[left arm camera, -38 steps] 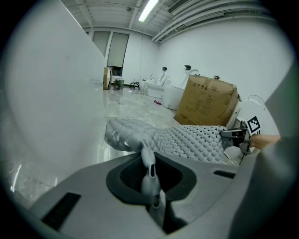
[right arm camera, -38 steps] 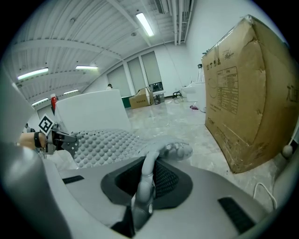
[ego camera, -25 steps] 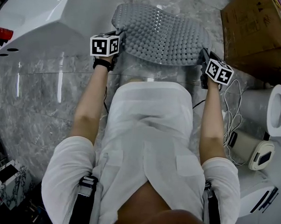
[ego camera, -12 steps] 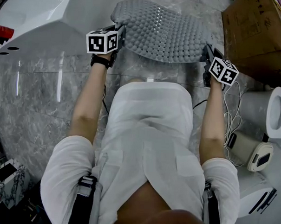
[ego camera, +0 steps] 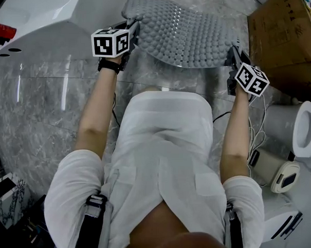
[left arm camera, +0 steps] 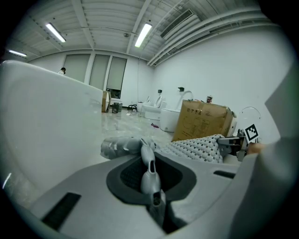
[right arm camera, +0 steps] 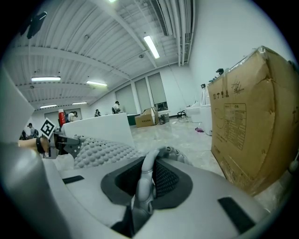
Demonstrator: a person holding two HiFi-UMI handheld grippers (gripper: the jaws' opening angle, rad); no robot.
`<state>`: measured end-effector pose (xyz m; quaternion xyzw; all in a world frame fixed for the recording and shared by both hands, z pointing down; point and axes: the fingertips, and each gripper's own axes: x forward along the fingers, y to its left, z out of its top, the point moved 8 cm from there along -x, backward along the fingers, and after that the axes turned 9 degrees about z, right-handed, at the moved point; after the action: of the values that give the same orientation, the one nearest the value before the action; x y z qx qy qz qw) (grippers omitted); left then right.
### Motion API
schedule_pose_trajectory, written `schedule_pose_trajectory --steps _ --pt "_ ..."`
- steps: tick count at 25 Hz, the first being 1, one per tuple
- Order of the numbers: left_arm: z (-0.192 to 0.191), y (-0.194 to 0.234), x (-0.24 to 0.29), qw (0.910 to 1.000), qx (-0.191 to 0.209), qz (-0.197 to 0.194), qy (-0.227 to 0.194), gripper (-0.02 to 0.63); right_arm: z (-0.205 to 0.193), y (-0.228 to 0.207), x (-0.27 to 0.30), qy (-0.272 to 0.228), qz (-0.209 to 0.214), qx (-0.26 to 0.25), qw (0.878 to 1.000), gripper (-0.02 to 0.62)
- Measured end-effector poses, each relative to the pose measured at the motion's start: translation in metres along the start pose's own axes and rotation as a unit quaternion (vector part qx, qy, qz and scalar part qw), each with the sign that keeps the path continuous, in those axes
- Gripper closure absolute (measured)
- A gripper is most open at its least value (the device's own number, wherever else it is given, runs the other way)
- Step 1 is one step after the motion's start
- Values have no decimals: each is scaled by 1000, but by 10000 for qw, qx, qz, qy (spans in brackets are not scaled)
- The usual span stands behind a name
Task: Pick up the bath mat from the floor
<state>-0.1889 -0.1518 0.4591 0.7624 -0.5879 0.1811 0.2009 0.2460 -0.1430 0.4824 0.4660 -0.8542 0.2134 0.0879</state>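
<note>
Two grips confirmed: the left hand-held gripper (ego camera: 134, 33) is clamped on the left edge of the bath mat (ego camera: 182, 34), the right hand-held gripper (ego camera: 231, 53) on its right edge. The mat spans between them over the marble floor (ego camera: 43, 106), near a cardboard box (ego camera: 282, 39).

The bath mat (ego camera: 185, 35) looks like soft grey rubber, covered in bumps. The floor (ego camera: 37, 110) is glossy grey marble. The box (ego camera: 285, 42) is matt brown cardboard.

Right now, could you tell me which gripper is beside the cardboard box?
The right gripper, shut on the bath mat beside the box; the left gripper holds the edge by the tub.
</note>
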Motion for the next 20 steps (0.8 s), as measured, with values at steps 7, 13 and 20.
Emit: schedule_pose_trajectory --steps 7,13,20 --pt "26 -5 -13 9995 72 -51 -315 566 28 7 -5 -348 123 -127 9992 529" --pt "53 -7 -24 9978 112 -135 -636 566 53 15 -13 -712 153 -270 9970 529" --pt "62 -10 -36 9956 96 -185 -909 566 63 23 -19 -907 210 -438 9947 529"
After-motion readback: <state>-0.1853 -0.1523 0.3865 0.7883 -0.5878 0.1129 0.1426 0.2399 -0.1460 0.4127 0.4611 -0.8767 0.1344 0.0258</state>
